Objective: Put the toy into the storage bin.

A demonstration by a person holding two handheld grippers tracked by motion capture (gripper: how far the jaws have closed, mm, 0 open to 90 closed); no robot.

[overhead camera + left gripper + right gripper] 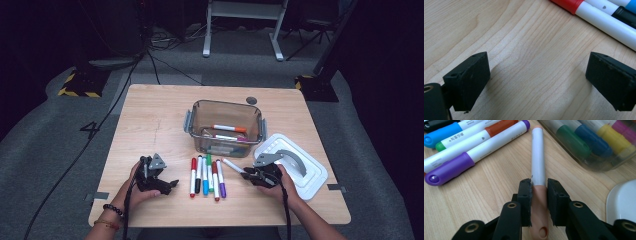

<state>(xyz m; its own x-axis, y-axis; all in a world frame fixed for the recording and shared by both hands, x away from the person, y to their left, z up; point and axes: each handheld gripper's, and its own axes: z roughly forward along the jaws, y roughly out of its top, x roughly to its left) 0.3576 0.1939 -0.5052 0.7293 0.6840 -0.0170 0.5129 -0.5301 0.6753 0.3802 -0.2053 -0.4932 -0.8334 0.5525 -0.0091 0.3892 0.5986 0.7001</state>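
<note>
The right gripper is clamped on a peach-capped marker lying on the surface just right of the marker row, near the clear container. A level lift clearing the container's near wall should serve. The left gripper rests with jaws apart, holding nothing.

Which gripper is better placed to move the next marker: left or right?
Right, probably. The right gripper is shut on the peach-capped white marker, beside the clear plastic bin. The left gripper stands open over bare wooden table, holding nothing, with the row of markers off to its side.
</note>
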